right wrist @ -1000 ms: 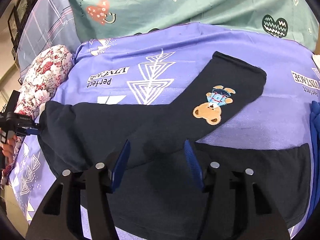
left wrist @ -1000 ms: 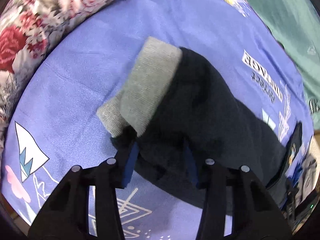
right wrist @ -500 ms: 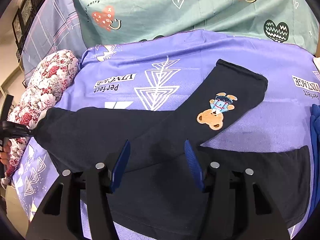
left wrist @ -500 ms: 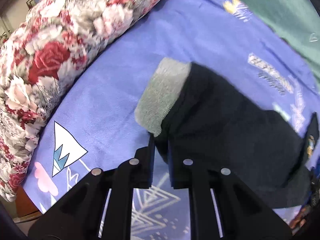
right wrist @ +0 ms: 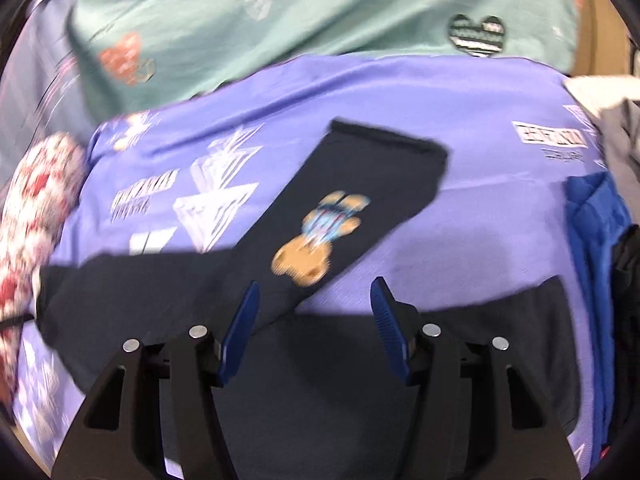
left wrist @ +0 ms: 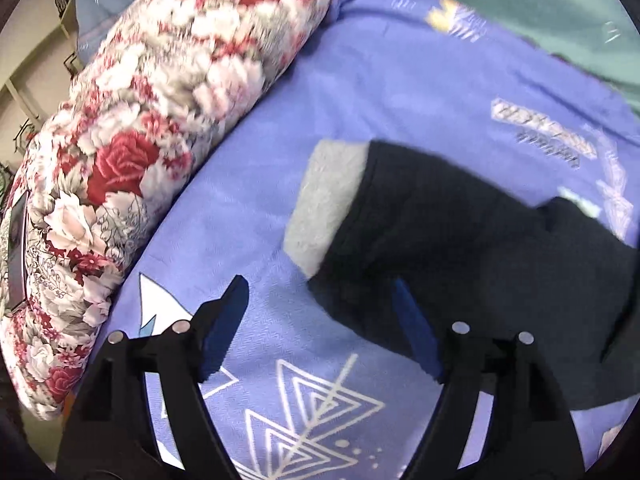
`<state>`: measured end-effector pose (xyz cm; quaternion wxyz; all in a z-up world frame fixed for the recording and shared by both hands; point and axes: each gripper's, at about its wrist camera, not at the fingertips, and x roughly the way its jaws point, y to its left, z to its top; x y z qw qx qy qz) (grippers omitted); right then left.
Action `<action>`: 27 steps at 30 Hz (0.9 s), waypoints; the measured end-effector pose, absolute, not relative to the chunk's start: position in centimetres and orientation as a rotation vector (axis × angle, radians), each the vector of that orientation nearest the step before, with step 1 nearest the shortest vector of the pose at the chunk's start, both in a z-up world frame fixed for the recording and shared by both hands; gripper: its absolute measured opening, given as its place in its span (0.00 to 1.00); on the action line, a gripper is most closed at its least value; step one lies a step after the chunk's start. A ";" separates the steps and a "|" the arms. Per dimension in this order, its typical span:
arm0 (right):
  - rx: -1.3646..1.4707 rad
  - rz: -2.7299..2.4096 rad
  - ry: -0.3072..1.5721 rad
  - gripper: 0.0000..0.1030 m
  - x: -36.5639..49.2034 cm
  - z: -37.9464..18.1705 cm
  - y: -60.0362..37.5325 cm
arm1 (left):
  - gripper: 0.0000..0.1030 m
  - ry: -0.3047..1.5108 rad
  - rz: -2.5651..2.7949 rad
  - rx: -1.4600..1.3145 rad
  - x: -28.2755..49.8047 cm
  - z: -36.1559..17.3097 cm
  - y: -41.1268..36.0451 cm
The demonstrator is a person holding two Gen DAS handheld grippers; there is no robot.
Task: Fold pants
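Dark navy pants [right wrist: 200,292] lie spread on a purple printed bedsheet [right wrist: 480,216]. One leg with a teddy bear patch [right wrist: 316,236] points to the far right; the other leg lies under my right gripper [right wrist: 314,322], which is open and empty just above the cloth. In the left wrist view the waist end [left wrist: 460,232] shows its grey lining [left wrist: 328,200] turned out. My left gripper [left wrist: 320,328] is open beside the waist corner, holding nothing; its right finger is over the dark cloth.
A floral rolled quilt [left wrist: 160,120] lies along the left edge of the bed. A green printed sheet [right wrist: 280,20] covers the far side. A blue garment [right wrist: 592,240] and grey cloth [right wrist: 620,140] sit at the right edge.
My left gripper was shut on the waist corner and pulled it left; it has now opened and let go. My right gripper stayed open and shifted; the view is blurred.
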<state>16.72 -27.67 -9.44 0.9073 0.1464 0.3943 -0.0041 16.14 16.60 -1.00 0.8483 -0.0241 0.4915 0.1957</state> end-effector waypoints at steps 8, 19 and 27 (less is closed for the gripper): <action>0.165 -0.083 0.883 0.57 26.2 -7.7 -26.4 | 0.88 1.081 0.269 -0.056 16.7 -4.1 13.0; 0.161 -0.252 1.067 0.57 34.5 -11.7 -26.2 | 0.98 1.189 0.195 -0.285 17.2 -8.4 16.2; 0.214 -0.286 1.100 0.07 35.2 -11.4 -28.2 | 0.98 1.182 0.201 -0.246 17.7 -8.4 15.5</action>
